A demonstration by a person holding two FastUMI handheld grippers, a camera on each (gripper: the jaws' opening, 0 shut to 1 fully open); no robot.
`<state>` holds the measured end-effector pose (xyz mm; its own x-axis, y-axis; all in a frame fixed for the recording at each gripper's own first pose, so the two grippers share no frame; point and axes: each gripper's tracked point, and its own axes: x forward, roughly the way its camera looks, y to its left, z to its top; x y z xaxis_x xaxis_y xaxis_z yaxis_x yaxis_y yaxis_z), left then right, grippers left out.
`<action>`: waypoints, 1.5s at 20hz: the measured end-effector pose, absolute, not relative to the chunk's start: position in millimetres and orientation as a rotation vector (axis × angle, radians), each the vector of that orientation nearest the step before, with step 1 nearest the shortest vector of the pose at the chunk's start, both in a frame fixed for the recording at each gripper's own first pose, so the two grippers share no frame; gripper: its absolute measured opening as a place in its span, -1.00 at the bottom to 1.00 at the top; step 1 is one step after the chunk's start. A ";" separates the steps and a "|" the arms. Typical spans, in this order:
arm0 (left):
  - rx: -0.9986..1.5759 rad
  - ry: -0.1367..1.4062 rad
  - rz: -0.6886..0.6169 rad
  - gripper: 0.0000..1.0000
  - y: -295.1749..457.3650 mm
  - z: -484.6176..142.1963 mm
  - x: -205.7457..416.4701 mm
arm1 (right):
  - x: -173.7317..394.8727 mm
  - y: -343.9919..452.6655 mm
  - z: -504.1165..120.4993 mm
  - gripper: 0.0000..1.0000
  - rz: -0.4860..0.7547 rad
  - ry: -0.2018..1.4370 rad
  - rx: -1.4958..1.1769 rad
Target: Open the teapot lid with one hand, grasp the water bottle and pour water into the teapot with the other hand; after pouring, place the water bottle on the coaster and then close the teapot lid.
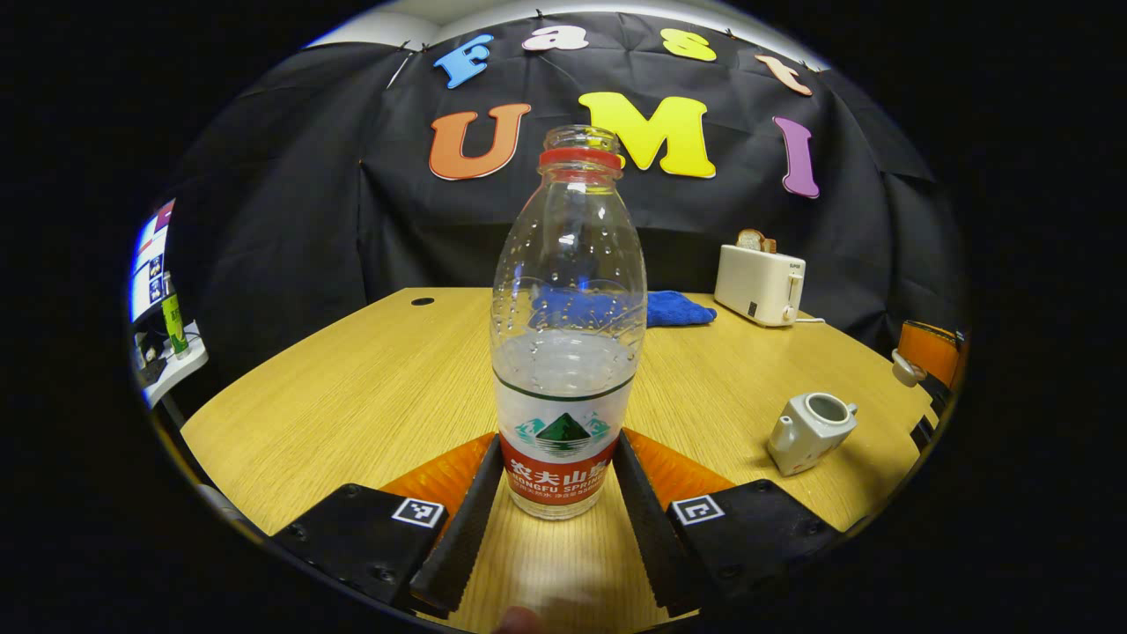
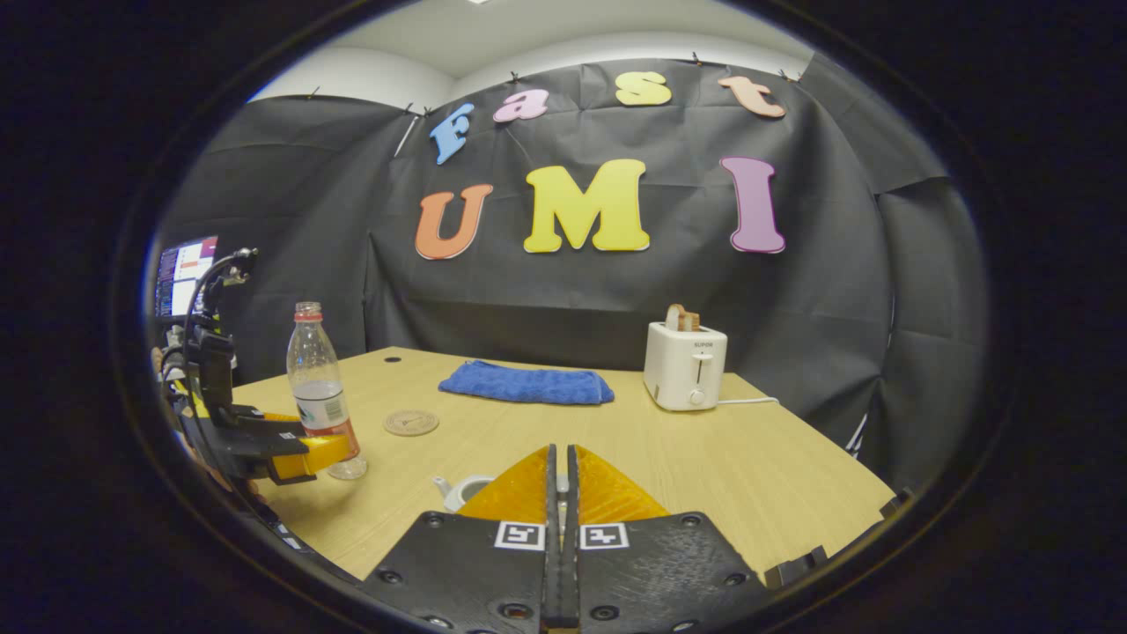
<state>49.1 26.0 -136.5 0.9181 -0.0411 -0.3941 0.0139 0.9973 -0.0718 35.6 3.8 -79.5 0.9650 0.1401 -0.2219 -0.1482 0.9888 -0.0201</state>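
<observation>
The uncapped water bottle [image 1: 563, 352], clear with a red neck ring and about half full, stands upright between my left gripper's [image 1: 557, 445] fingers, which press on both sides of its label. In the right gripper view the bottle [image 2: 319, 387] is at the left with the left gripper [image 2: 308, 456] around its base, close to the tabletop. The white teapot [image 1: 810, 431] sits to the right with its mouth uncovered. My right gripper [image 2: 560, 453] is shut on a small white piece, the teapot lid [image 1: 902, 368], above the teapot [image 2: 458, 489]. The round coaster [image 2: 411, 423] lies just beyond the bottle.
A blue cloth [image 2: 526, 385] lies at the back of the wooden table [image 2: 748, 458]. A white toaster [image 2: 685, 365] with bread in it stands back right, its cord trailing right. A monitor [image 2: 180, 273] and clutter sit beyond the table's left edge.
</observation>
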 end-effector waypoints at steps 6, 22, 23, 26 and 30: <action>0.228 0.457 -0.137 0.52 20.0 -121.4 45.8 | 33.7 -10.1 -81.7 -1.00 0.153 0.222 -0.024; 1.111 0.577 -0.278 0.51 18.6 -102.9 42.8 | 34.2 -57.3 -89.6 -1.00 0.142 0.228 0.004; 1.162 0.573 -0.276 0.50 20.1 -102.2 43.9 | 33.5 -61.2 -90.2 -1.00 0.139 0.228 0.010; 1.251 0.571 -0.285 0.49 18.7 -105.4 42.0 | 31.6 -68.0 -92.0 -1.00 0.130 0.228 0.020; 1.351 0.573 -0.288 0.49 14.2 -103.6 39.5 | 28.3 -75.6 -94.2 -1.00 0.124 0.230 0.020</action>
<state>39.5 14.2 -103.6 0.8301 0.1276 -0.5428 0.5120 0.2111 0.8326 28.3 -75.6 -94.2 0.9661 0.1245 -0.2260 -0.1201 0.9922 0.0335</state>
